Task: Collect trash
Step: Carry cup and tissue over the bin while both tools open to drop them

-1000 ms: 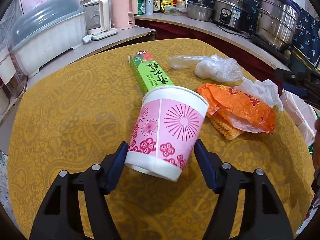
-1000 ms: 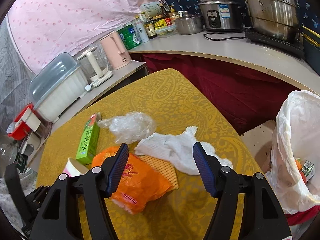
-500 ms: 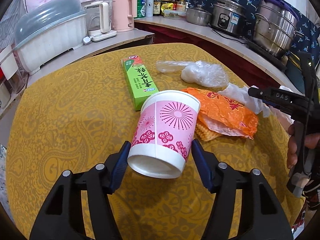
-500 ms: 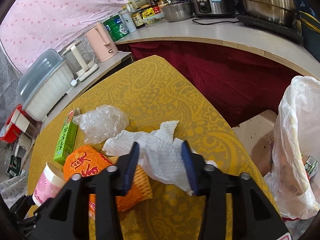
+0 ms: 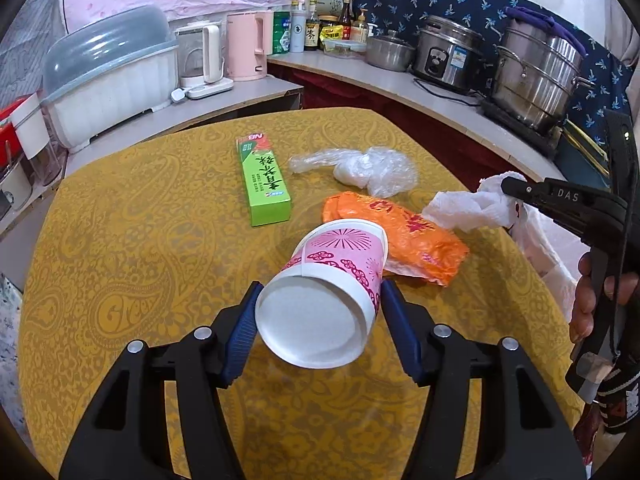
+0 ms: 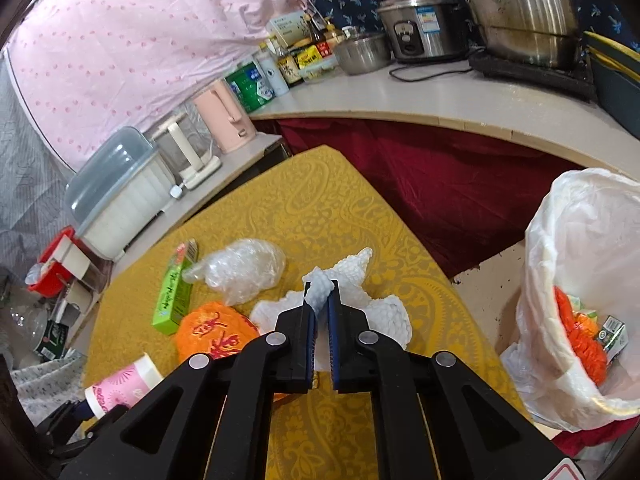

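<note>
Left tool (image 5: 318,316) clamps a smooth pink-flowered paper cup (image 5: 332,280), tilted; right tool (image 6: 320,300) pinches a crumpled, dimpled white paper towel (image 6: 384,312) above the yellow paisley desk (image 5: 140,240).

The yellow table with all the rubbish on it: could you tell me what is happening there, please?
A person is clearing trash with a gripper in each hand. The left gripper grips a pink paper cup, tilted, above the table. The right gripper has just closed on a white paper towel. A green box, an orange wrapper and a clear plastic bag lie on the table. A lined bin stands beside it.
</note>
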